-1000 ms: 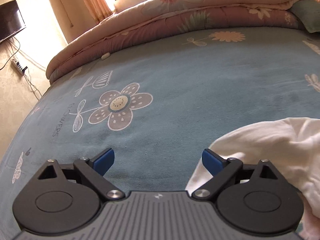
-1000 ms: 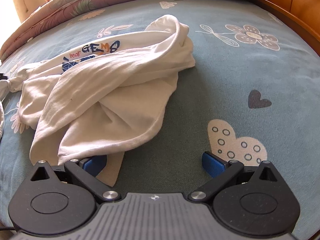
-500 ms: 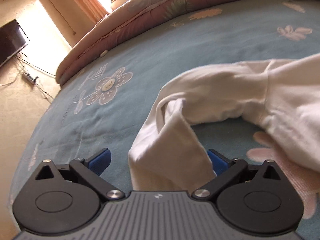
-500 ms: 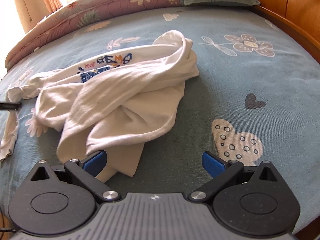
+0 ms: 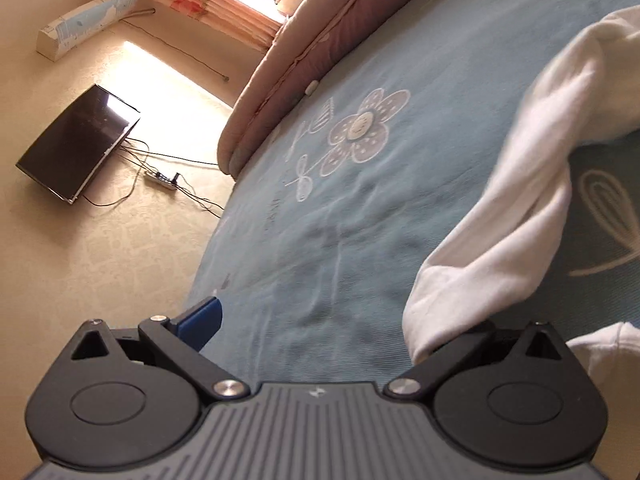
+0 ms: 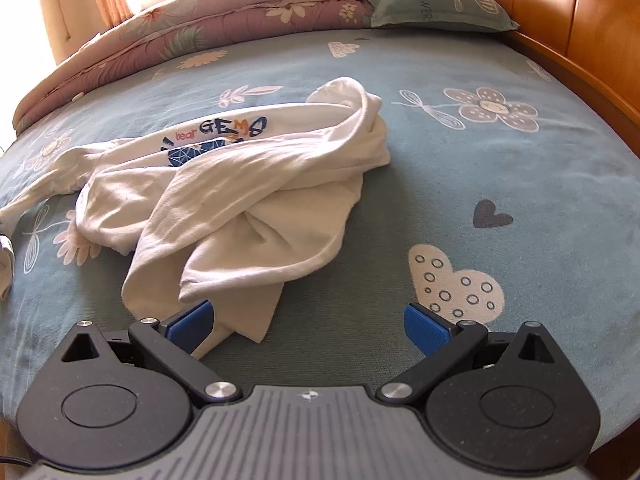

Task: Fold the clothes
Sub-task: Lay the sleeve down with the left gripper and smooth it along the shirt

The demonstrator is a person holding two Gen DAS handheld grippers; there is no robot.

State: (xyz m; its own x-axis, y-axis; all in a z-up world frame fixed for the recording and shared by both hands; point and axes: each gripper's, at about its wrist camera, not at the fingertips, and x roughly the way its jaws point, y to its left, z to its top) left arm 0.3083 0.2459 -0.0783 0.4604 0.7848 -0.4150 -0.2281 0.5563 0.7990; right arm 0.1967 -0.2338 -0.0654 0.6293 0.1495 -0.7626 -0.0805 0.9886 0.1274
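A crumpled white shirt [image 6: 260, 184] with a "bear GEMS" print [image 6: 224, 128] lies in a heap on the blue flowered bedsheet [image 6: 480, 184]. My right gripper [image 6: 306, 324] is open just in front of the heap, and a hem corner [image 6: 248, 320] lies against its left blue pad [image 6: 188, 322]. In the left wrist view a white sleeve [image 5: 500, 240] stretches from upper right down onto the right finger and hides that pad. My left gripper [image 5: 320, 320] is open and tilted, with its left blue pad [image 5: 200, 322] free over the sheet [image 5: 340, 220].
A folded pink quilt [image 6: 224, 20] and a green pillow [image 6: 436, 4] lie along the far side. A wooden headboard [image 6: 580, 32] runs on the right. Beyond the bed's left edge are the floor, a dark screen [image 5: 76, 144] and a power strip [image 5: 160, 180].
My left gripper has rolled and swung toward the bed's edge; the sleeve moved from between its fingers to over the right finger. The right gripper has backed off slightly from the shirt.
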